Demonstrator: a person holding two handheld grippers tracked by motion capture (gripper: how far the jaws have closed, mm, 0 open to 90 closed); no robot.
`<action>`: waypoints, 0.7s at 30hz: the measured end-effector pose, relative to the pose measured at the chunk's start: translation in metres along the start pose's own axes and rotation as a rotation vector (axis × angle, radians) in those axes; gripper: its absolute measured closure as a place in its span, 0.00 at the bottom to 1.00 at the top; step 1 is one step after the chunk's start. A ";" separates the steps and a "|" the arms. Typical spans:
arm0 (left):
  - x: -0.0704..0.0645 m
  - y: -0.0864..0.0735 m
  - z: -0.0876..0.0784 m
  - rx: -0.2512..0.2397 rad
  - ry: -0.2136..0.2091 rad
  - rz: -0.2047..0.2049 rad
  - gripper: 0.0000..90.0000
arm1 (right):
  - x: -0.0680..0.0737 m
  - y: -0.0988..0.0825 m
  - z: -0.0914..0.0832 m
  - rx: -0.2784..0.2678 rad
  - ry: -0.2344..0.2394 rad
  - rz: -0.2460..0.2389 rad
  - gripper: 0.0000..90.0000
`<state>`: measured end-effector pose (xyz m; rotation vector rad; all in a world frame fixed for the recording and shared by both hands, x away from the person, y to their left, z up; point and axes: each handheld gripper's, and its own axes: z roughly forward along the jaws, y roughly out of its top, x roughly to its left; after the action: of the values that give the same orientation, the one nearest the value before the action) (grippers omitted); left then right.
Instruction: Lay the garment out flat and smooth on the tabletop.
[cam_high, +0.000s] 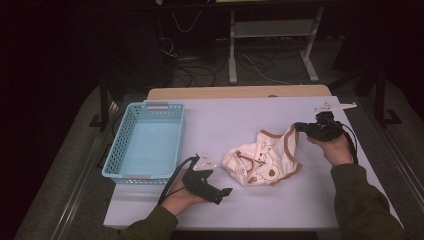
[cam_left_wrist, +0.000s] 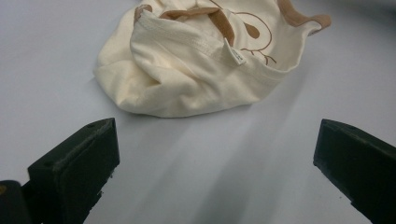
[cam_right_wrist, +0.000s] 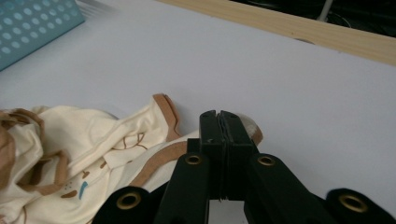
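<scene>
The garment (cam_high: 262, 157) lies crumpled on the table (cam_high: 240, 120), right of the basket (cam_high: 147, 141); the right gripper (cam_high: 299, 126) pinches its brown-trimmed edge; the left gripper (cam_high: 225, 194), jaws spread wide, rests near the basket.

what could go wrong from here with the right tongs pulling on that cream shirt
1. The right tongs pinch only the brown-trimmed edge of the shirt, so the thin fabric may slip out.
2. Most of the shirt lies bunched on the table, so it may drag instead of spreading.
3. The left tongs stand open, short of the shirt, so nothing anchors its other side.
</scene>
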<state>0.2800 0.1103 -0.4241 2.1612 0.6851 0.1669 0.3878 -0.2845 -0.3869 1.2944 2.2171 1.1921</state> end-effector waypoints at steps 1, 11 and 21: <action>0.000 0.000 0.000 0.000 0.000 0.000 0.00 | -0.001 -0.001 0.001 0.004 -0.004 0.002 0.97; 0.002 0.000 -0.001 0.015 0.000 0.012 0.00 | -0.017 -0.012 0.012 0.046 -0.029 0.044 0.97; 0.002 -0.001 -0.001 0.019 -0.002 0.012 0.00 | -0.029 -0.026 0.028 0.104 -0.041 0.080 0.97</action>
<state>0.2808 0.1117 -0.4244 2.1833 0.6756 0.1648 0.4056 -0.3009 -0.4283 1.4470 2.2443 1.0794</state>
